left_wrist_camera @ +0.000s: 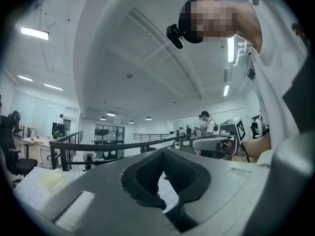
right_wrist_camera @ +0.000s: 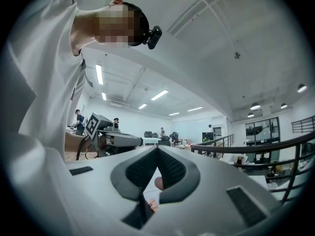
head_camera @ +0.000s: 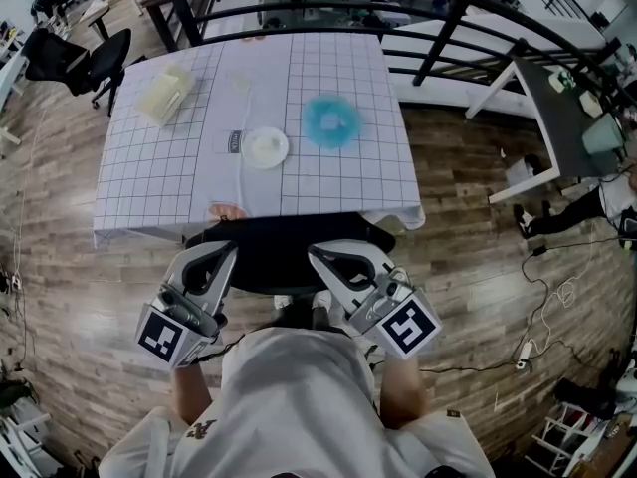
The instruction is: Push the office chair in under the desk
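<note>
Left gripper (head_camera: 231, 251) and right gripper (head_camera: 315, 253), both closed empty, at the chair (head_camera: 279, 265) (largely hidden under desk (head_camera: 149, 172)).

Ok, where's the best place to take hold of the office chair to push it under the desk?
Take the office chair by the top edge of its backrest, coming from the near side, opposite the desk. The backrest shows as a wide dark curve along the desk's near edge, so holds near both ends would probably push it in straight.
</note>
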The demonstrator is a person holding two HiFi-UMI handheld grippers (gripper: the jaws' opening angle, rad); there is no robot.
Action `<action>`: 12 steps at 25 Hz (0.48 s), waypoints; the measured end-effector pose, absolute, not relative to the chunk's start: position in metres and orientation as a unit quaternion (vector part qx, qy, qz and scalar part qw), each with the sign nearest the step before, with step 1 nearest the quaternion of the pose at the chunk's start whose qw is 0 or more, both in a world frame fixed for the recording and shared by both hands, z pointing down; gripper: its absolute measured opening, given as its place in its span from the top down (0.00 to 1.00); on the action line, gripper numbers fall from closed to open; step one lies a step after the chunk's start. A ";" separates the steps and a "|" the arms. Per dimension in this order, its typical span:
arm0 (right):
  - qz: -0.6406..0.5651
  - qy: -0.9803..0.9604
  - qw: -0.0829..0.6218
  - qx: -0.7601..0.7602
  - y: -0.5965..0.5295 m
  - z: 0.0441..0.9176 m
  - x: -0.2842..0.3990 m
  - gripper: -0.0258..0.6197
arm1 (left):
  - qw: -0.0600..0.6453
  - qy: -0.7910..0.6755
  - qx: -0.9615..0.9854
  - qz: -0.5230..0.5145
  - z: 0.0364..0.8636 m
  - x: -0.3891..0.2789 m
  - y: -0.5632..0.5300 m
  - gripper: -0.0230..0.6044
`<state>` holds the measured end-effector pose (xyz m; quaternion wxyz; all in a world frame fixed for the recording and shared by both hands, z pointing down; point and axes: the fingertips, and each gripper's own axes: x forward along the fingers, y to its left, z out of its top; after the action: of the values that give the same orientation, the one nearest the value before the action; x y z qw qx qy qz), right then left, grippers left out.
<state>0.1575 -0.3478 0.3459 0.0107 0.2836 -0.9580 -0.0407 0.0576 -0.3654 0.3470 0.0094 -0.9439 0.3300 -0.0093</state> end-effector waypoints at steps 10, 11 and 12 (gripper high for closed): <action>-0.039 -0.958 0.015 0.284 -0.349 0.347 0.157 0.96 | 0.009 0.326 -0.945 -0.003 0.345 0.059 -0.366 0.96; -0.039 -0.958 0.015 0.285 -0.349 0.348 0.157 0.96 | 0.008 0.326 -0.945 -0.003 0.346 0.059 -0.366 0.96; -0.038 -0.958 0.015 0.285 -0.349 0.348 0.157 0.96 | 0.008 0.325 -0.946 -0.004 0.346 0.059 -0.366 0.96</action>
<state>0.1575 -0.3488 0.3480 0.0150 0.2854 -0.9575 -0.0381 0.0591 -0.3659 0.3459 0.0079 -0.9457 0.3249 -0.0039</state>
